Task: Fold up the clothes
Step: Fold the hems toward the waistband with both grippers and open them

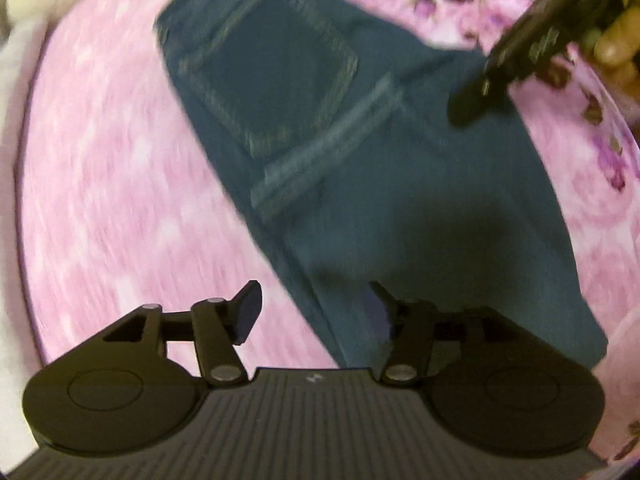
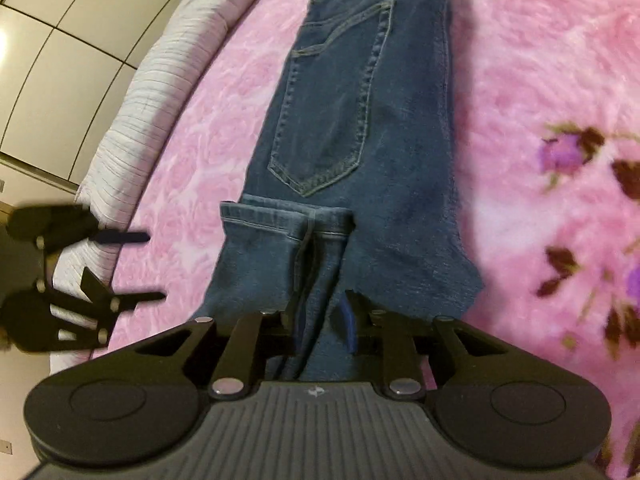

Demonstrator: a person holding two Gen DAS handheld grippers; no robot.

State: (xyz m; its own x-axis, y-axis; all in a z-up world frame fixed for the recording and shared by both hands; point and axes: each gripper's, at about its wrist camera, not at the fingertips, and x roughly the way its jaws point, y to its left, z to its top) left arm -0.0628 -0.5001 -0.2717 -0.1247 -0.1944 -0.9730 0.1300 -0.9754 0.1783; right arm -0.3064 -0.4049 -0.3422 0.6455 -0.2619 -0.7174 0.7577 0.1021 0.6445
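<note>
Jeans: while spread on the pink blanket (image 2: pixel 520 60), the blue jeans (image 2: pixel 360 100) are seen folded lengthwise, with the back pocket (image 2: pixel 332 112) facing up and the leg hems (image 2: pixel 280 220) doubled back over the lower part of the garment.
Right gripper: the right gripper (image 2: pixel 320 320) is seen at the near fold of the jeans, with denim bunched between its fingers; the jaws are drawn in against the cloth, so the fold appears clamped.
Left gripper: the left gripper (image 1: pixel 316 312) is held above the blanket at the edge of the jeans, its fingers spread apart and nothing held between them; the left-wrist view is blurred.
Blanket: purple flowers (image 2: pixel 568 152) are printed on one side of it.
Surroundings: a white ribbed bed edge (image 2: pixel 160 80) is seen beside the blanket, with a pale tiled floor (image 2: pixel 60 60) beyond it.
Person: fingers of a hand (image 1: pixel 616 40) are seen on the right gripper's handle in the left-wrist view.
</note>
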